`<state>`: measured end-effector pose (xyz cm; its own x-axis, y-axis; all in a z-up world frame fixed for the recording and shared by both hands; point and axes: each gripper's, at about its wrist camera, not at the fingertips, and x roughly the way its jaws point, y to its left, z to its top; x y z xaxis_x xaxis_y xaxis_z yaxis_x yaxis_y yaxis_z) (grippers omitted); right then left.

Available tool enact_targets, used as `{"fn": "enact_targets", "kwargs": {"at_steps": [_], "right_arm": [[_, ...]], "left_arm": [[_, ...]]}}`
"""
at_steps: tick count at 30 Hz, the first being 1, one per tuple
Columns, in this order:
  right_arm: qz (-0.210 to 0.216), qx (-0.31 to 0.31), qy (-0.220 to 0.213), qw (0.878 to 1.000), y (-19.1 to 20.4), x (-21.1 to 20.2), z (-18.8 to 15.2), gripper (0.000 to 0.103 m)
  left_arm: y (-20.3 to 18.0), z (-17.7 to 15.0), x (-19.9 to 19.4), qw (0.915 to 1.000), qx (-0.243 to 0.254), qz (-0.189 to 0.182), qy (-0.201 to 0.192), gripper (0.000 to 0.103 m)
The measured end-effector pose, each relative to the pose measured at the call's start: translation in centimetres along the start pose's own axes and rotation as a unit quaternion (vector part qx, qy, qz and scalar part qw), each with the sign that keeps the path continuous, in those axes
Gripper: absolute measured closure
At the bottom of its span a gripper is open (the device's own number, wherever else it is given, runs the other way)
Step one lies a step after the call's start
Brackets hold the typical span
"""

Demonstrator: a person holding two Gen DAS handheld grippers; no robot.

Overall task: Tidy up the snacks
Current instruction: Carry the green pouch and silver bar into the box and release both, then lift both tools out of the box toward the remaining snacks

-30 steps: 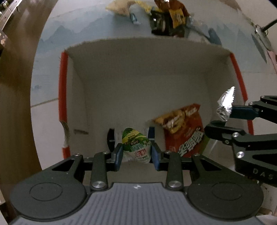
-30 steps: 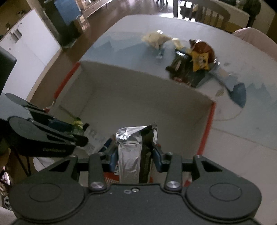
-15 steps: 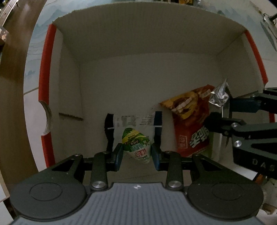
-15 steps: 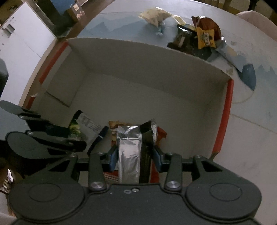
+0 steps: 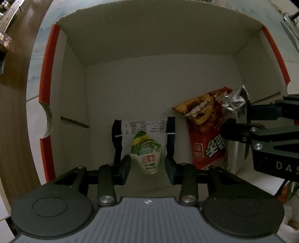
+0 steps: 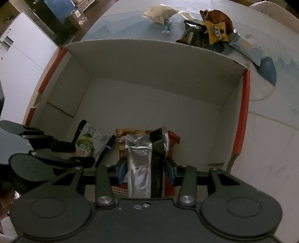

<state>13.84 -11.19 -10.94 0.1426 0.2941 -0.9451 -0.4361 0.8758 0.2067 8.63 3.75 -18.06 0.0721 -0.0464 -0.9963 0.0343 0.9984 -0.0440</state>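
Both grippers reach down into a white cardboard box (image 5: 149,37) with red rims. The jaws of my left gripper (image 5: 147,166) are opening. A green and white snack packet (image 5: 146,155) stands between the pads with a small gap on each side, over a white packet with black edges (image 5: 143,127) on the box floor. My right gripper (image 6: 145,168) is shut on a silver foil packet (image 6: 139,160), just above a red and yellow snack bag (image 5: 207,138) lying in the box. In the right wrist view the left gripper (image 6: 74,151) shows at the left with the green packet (image 6: 85,144).
Beyond the box's far wall, loose snacks lie on the pale table (image 6: 271,149): a brown and yellow pile (image 6: 214,31) and a cream packet (image 6: 160,14). A white cabinet (image 6: 22,56) stands off to the left. The far half of the box floor (image 6: 149,104) is bare.
Both grippers have sunk deeper into the box. The left jaws have widened away from the green packet. The right gripper keeps its hold on the silver packet.
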Motion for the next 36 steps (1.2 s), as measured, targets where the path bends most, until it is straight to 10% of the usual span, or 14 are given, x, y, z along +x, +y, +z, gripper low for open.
{"fn": "enact_targets", "kwargs": {"at_steps": [31,36], "right_arm": [[0.013,-0.011,-0.154,0.988,-3.0,-12.3,1.9,0.042],[-0.004,-0.003,-0.185,0.983,-5.8,-13.8,3.5,0.018]], "left_arm": [[0.5,1.7,-14.0,0.9833,-0.007,-0.022,-0.181,0.040],[0.5,4.3,-15.6,0.9767,-0.008,-0.017,-0.214,0.034]]}}
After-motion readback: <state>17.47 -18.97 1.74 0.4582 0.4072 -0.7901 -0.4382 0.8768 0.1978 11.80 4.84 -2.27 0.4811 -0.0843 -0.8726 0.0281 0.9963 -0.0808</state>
